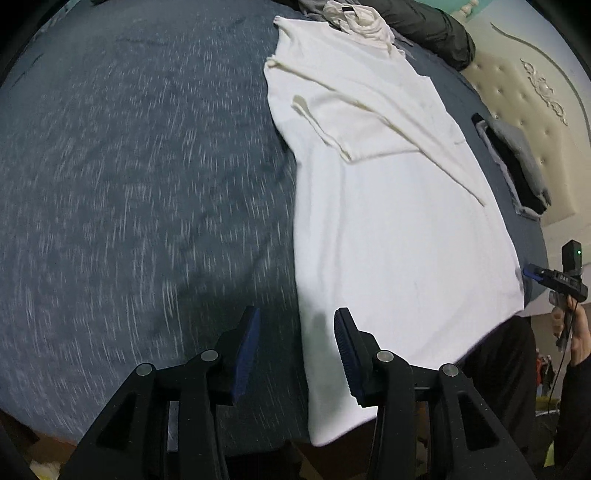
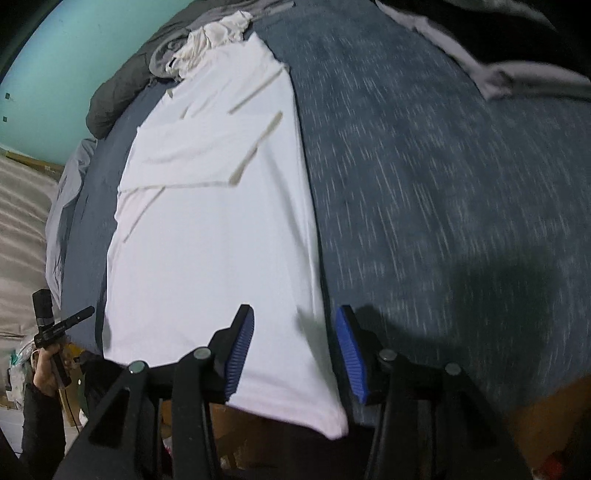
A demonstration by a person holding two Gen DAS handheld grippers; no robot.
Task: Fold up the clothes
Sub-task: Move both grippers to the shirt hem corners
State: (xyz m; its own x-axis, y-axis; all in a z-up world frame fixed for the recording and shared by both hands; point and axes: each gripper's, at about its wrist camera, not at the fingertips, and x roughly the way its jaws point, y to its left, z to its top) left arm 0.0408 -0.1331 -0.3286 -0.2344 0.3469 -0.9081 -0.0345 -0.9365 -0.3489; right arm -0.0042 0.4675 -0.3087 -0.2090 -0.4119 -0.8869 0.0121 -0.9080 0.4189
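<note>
Fabric is lying flat on the bed: a white shirt, sleeves folded inward, is stretching from the near edge toward the far pile of clothes. The left gripper is hovering over the shirt's left near corner, jaws partly open and holding nothing. The right gripper is hanging over the right near corner, likewise partly open and empty. Folded dark garments are sitting beside the headboard.

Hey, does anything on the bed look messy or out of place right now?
Mostly the near end of the white shirt: it hangs over the bed edge instead of lying flat. At the far end, crumpled clothes sit heaped against its top.
</note>
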